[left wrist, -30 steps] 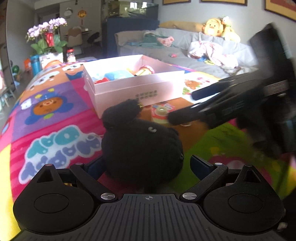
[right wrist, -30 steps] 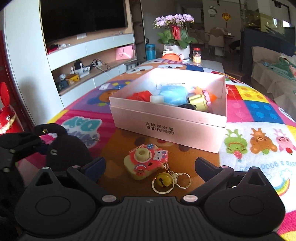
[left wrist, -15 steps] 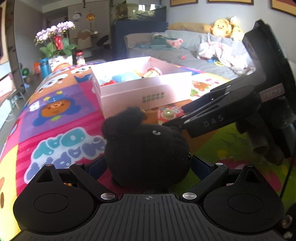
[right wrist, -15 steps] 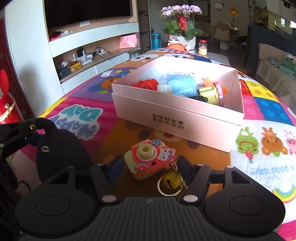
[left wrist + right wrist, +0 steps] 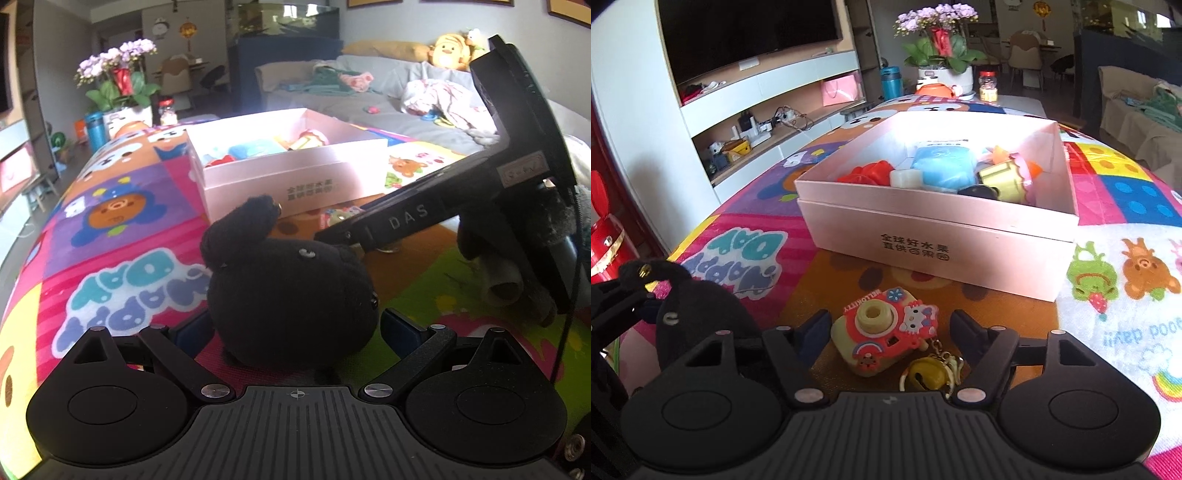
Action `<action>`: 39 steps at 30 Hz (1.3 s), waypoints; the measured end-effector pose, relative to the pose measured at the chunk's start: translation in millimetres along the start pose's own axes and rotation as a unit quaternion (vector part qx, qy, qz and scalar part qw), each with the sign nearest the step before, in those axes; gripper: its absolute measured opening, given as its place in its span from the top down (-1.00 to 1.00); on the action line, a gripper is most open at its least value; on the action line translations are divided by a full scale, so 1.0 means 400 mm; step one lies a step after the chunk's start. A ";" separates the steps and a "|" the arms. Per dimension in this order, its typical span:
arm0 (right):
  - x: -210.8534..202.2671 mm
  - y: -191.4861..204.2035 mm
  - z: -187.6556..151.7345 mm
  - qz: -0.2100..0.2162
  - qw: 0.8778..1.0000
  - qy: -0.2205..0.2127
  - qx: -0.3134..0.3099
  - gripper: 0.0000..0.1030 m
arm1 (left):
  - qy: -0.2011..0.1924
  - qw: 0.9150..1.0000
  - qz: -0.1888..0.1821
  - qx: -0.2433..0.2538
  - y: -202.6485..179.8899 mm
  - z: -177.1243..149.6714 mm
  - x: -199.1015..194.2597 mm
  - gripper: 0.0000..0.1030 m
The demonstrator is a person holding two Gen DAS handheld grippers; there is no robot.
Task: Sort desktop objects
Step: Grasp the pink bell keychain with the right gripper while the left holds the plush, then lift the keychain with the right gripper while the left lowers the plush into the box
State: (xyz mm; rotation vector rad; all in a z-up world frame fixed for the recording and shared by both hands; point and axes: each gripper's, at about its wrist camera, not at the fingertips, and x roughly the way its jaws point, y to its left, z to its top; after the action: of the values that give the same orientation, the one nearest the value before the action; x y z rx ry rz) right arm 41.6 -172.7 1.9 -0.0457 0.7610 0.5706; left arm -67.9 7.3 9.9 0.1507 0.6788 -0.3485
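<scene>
A black plush toy [image 5: 291, 295] sits on the colourful mat between the fingers of my left gripper [image 5: 295, 328], which close against its sides. It also shows in the right wrist view [image 5: 701, 317]. A red and yellow toy camera keychain [image 5: 886, 339] with a gold bell [image 5: 929, 374] lies between the fingers of my right gripper [image 5: 890, 332], which stand narrowly open around it with small gaps. The pink box [image 5: 938, 243] holding several toys stands just beyond both; it also shows in the left wrist view [image 5: 295, 184].
My right gripper's body [image 5: 461, 206] crosses the right of the left wrist view. A flower pot [image 5: 942, 74], a blue bottle [image 5: 892, 83] and a jar [image 5: 988, 86] stand at the mat's far end. A TV shelf [image 5: 757, 103] is left, a sofa [image 5: 369, 92] behind.
My right gripper moved forward around the camera keychain and its fingers narrowed from wide open. My left gripper's fingers drew in against the black plush toy.
</scene>
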 end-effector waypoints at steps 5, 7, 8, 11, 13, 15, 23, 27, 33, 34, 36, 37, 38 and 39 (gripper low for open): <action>-0.025 0.016 -0.039 -0.072 0.995 -0.016 -0.067 -0.59 | -0.006 1.000 0.010 -0.002 0.003 -0.001 -0.002 -0.93; -0.030 0.011 -0.049 -0.080 0.994 -0.013 -0.074 -0.59 | -0.008 1.000 0.011 -0.010 0.013 0.003 0.000 -0.93; -0.033 0.005 -0.049 -0.075 0.995 -0.013 -0.069 -0.59 | -0.010 1.000 0.010 -0.015 0.017 0.006 0.000 -0.93; -0.022 0.001 -0.041 -0.067 0.996 -0.010 -0.066 -0.59 | -0.015 1.000 0.007 -0.015 0.020 0.009 -0.001 -0.93; -0.013 0.005 -0.033 -0.057 0.996 -0.009 -0.067 -0.59 | -0.014 1.000 0.001 -0.011 0.020 0.007 -0.002 -0.93; -0.005 0.013 -0.027 -0.053 0.996 -0.010 -0.073 -0.43 | -0.012 1.000 0.001 -0.007 0.019 0.006 0.001 -0.93; -0.066 0.044 -0.035 -0.038 0.997 0.000 -0.072 -0.17 | -0.012 1.000 0.008 -0.010 0.003 0.007 0.012 -0.93; -0.148 0.039 -0.031 -0.028 0.998 -0.012 -0.057 -0.17 | -0.022 1.000 0.010 -0.006 -0.002 0.015 -0.002 -0.78; -0.361 0.027 0.077 -0.014 0.990 -0.136 -0.033 -0.16 | -0.107 0.993 0.029 0.035 0.008 0.139 -0.078 -0.78; -0.392 0.026 0.093 -0.015 0.986 -0.161 -0.032 -0.16 | -0.125 0.990 0.042 0.044 0.011 0.171 -0.085 -0.78; -0.435 0.027 0.113 -0.026 0.978 -0.201 -0.039 -0.16 | -0.150 0.985 0.064 0.056 0.023 0.235 -0.074 -0.80; -0.445 0.028 0.118 -0.036 0.975 -0.215 -0.046 -0.16 | -0.156 0.984 0.067 0.058 0.030 0.264 -0.058 -0.80; -0.449 0.027 0.120 -0.045 0.972 -0.224 -0.051 -0.16 | -0.158 0.984 0.067 0.053 0.042 0.294 -0.035 -0.80; -0.448 0.023 0.121 -0.052 0.971 -0.226 -0.053 -0.16 | -0.155 0.985 0.065 0.046 0.055 0.321 -0.007 -0.80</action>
State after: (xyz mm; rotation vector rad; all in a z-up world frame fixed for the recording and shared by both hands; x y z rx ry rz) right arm -36.1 -237.9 157.8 -0.0517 0.2821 0.4961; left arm 13.7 -3.5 111.1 0.2213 0.3426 -0.2705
